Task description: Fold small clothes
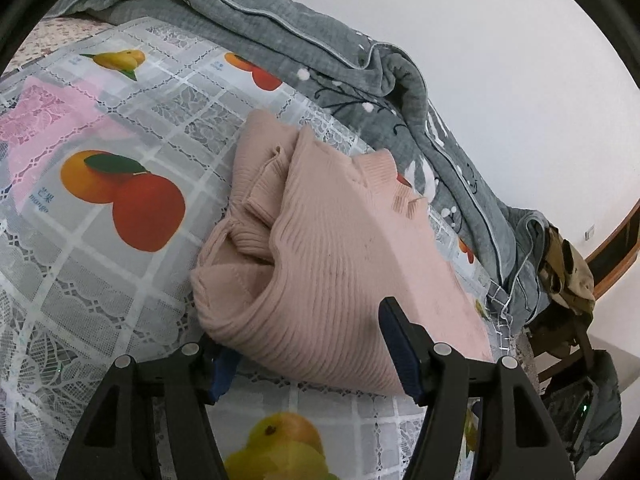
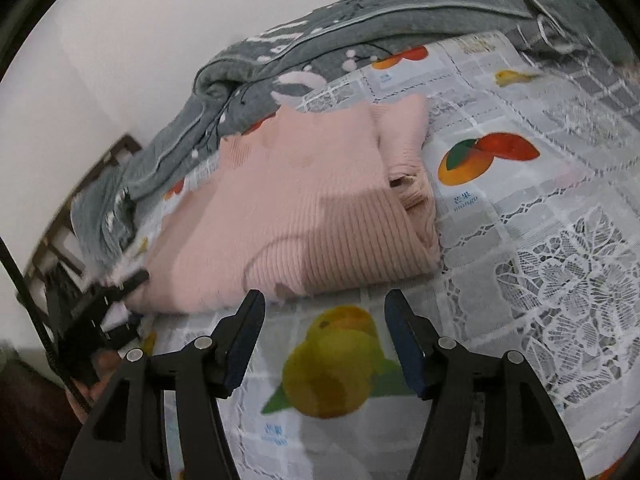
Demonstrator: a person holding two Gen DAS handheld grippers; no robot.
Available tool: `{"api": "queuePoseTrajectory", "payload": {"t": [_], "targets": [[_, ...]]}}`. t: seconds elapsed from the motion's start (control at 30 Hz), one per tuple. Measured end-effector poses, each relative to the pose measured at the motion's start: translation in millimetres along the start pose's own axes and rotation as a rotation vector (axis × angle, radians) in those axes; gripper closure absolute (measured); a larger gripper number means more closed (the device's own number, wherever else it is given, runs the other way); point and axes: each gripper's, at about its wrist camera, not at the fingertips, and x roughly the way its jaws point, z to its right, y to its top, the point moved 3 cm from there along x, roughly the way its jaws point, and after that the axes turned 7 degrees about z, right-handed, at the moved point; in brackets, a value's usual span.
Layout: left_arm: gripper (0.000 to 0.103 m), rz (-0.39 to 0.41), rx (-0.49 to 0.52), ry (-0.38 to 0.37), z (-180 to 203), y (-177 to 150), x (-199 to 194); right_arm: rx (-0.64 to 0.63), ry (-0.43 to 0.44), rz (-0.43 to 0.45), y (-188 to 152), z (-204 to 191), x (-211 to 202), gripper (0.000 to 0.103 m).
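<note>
A pink ribbed knit sweater (image 1: 320, 248) lies folded into a bundle on the fruit-print tablecloth (image 1: 100, 280); it also shows in the right wrist view (image 2: 304, 208). My left gripper (image 1: 308, 344) is open, its jaws astride the sweater's near edge, the left finger partly hidden under the fabric. It also appears in the right wrist view (image 2: 116, 304) at the sweater's left corner. My right gripper (image 2: 324, 320) is open and empty, just short of the sweater's near edge, above a printed mango.
A grey floral quilt (image 1: 320, 40) is bunched along the far side by the white wall. A pink cloth (image 1: 48, 116) lies at the far left. A wooden chair with clothes (image 1: 568, 280) stands past the right edge.
</note>
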Motion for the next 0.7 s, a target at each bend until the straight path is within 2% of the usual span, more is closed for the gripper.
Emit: {"api": "queuePoseTrajectory", "payload": {"t": [0.4,0.5,0.53,0.57,0.6,0.67,0.7], "targets": [[0.04,0.009,-0.001,-0.008,-4,3,0,0.186,-0.043,0.061,22,17,17,0.046],[0.043,0.011,0.0,-0.001,-5,5,1,0.189,-0.071,0.054,28,18,26,0.053],[0.044,0.01,0.001,0.003,-6,5,1,0.183,-0.08,0.046,29,18,29,0.059],[0.048,0.008,0.002,0.008,-6,5,1,0.182,-0.081,0.039,30,18,33,0.064],[0.065,0.008,-0.002,0.012,-8,6,1,0.185,-0.084,0.033,31,19,35,0.067],[0.089,-0.004,-0.048,0.016,-17,5,3,0.195,-0.09,0.013,30,22,38,0.091],[0.092,-0.012,-0.076,0.0,-22,5,3,0.192,-0.085,0.012,29,23,37,0.091]]}}
